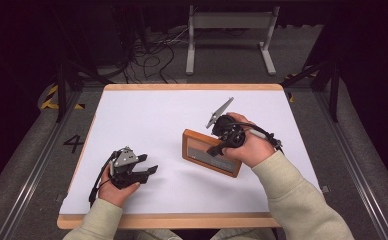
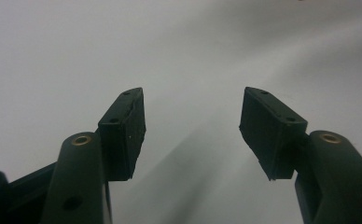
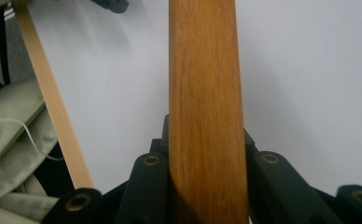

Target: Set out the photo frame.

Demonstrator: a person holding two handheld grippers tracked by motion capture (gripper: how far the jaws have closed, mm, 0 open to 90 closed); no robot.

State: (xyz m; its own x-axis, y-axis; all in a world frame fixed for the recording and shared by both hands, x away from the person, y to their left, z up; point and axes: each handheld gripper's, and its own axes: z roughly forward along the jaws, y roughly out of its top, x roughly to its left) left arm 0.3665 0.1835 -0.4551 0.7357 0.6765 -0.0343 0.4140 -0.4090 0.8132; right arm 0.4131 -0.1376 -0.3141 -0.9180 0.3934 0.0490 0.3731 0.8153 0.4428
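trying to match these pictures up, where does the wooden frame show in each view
High view: the wooden frame lies right of centre on the white table, with the right gripper closed on its right side.
Left gripper view: not in it; open jaws over bare white table.
Right gripper view: the frame's edge runs up the middle, clamped between the jaws.
Shared landmark: the white table top.

In the right gripper view, the orange-brown wooden frame edge runs off the top and bottom, and it hides the right claw's pads. In the high view, that claw covers part of the frame's grey panel, whose surface is too small to read.
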